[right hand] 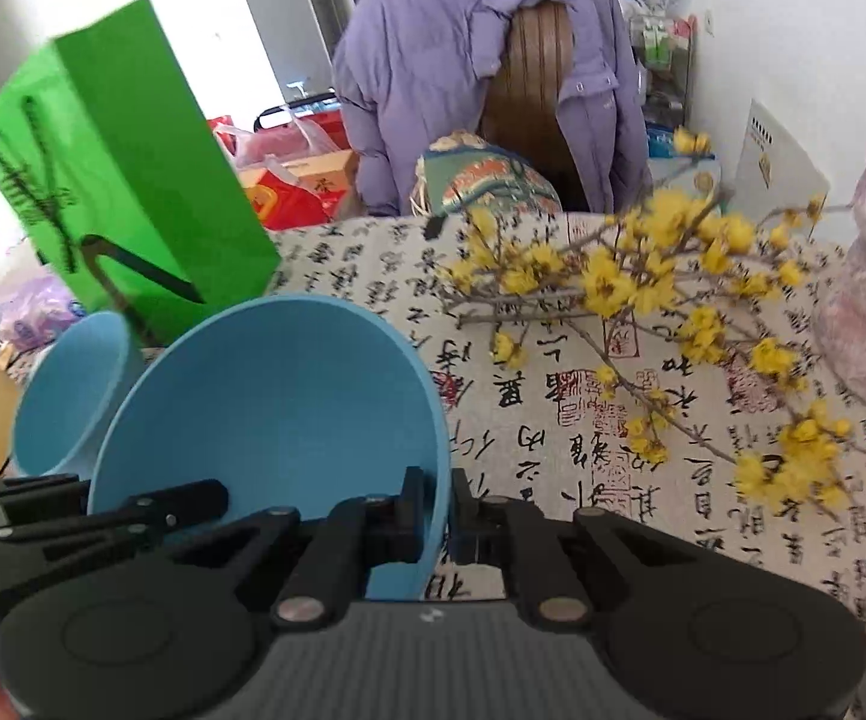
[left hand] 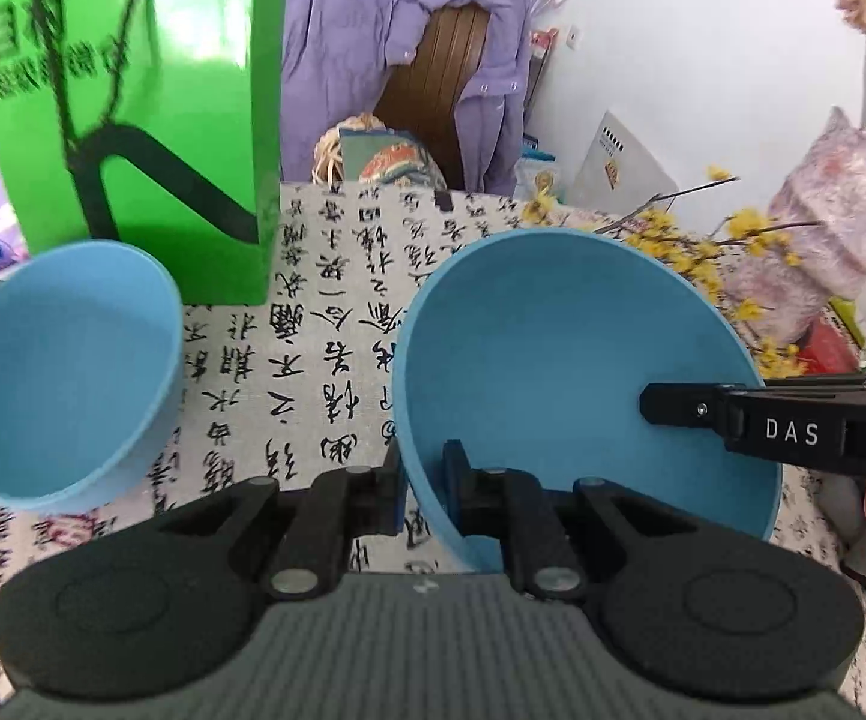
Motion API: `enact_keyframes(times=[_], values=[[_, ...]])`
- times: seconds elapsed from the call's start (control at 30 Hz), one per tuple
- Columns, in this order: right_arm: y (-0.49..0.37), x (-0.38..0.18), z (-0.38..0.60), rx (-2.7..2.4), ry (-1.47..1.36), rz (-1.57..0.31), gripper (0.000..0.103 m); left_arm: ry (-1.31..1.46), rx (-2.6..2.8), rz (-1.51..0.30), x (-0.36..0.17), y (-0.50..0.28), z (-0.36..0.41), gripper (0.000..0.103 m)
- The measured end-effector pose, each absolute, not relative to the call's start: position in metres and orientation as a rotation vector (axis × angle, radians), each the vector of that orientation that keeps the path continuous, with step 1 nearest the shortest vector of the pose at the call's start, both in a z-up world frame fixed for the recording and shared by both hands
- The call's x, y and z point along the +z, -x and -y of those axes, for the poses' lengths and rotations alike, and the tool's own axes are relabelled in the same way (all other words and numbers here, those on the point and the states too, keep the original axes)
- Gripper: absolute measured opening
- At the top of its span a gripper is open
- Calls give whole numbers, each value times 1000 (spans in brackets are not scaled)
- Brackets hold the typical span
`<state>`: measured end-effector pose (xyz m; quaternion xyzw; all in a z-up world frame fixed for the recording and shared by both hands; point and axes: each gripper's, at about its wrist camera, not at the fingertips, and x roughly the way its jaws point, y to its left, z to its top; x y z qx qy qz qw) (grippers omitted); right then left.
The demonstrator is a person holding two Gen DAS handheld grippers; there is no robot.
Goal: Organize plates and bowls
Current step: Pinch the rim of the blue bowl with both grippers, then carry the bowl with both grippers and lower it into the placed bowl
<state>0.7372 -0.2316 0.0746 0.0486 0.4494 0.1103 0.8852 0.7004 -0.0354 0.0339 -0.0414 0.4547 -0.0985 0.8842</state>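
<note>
Between both pairs of clenched jaws, left gripper [left hand: 423,495] and right gripper [right hand: 440,519] pinch the large blue bowl [left hand: 553,360] by opposite rims, seemingly ready to lift toward the small blue bowl [left hand: 60,372].

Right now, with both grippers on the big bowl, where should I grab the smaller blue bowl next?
Take the smaller blue bowl by its thin rim, one finger inside and one outside. It sits open-mouthed left of the big bowl, so probably come from its near side; the green bag crowds its far side.
</note>
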Motion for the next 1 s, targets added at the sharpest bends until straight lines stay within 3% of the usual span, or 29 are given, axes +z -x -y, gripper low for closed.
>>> enact_keyframes(times=[0.53, 1.0], values=[[-573, 156, 249, 323, -61, -855, 8, 106, -187, -833, 121, -532, 54, 12], [-391, 140, 268, 411, -50, -872, 10, 192, -179, -859, 105, -346, 57, 12]])
